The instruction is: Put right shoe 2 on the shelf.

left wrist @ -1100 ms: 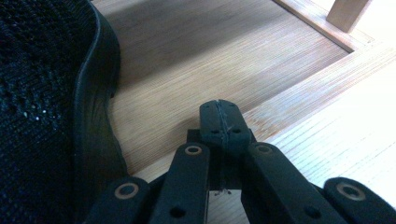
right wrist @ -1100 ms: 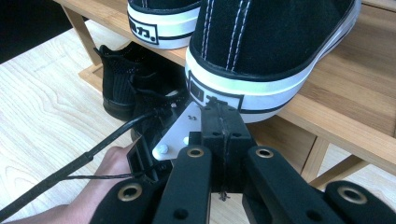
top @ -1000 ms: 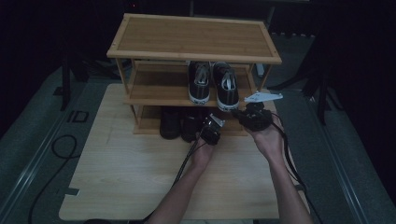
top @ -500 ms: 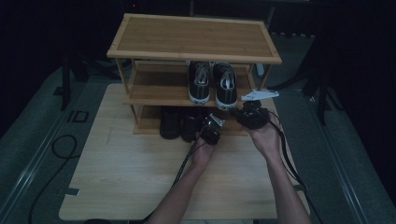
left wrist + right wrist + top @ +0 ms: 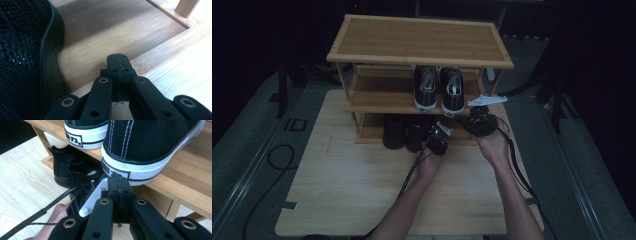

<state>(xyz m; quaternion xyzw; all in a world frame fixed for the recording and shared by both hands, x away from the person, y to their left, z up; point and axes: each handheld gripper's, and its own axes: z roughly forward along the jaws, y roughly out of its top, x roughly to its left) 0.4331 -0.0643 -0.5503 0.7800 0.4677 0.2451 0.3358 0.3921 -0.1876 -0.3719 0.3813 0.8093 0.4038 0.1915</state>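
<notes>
High view: three-tier bamboo shoe rack on a pale wood-grain table, top tier a flat framed panel, bare. On the middle shelf, a pair of black canvas sneakers with white rubber soles, heels toward the camera, side by side. On the bottom shelf, a pair of dark knit shoes, matte, rounded at the heel. Left gripper held just in front of the knit shoes, right gripper just below the right-hand sneaker's heel, grey three-cornered plate on top. Cables trailing back along both forearms.

Left gripper view: black jaws pressed together, nothing between them, tip hovering over the bottom shelf's fine straight grain. At left, close beside, the knit shoe's coarse mesh upper and smooth, curved rubbery sole edge. Raised frame rail and a square post at top right.

Right gripper view: jaws closed flat against each other, empty, tip right at the white heel band of the nearer sneaker; touching or not, cannot tell. Suede-like black upper, white double stitching, black logo patch on the heel. Below, the knit shoes and the left hand with its gripper.
</notes>
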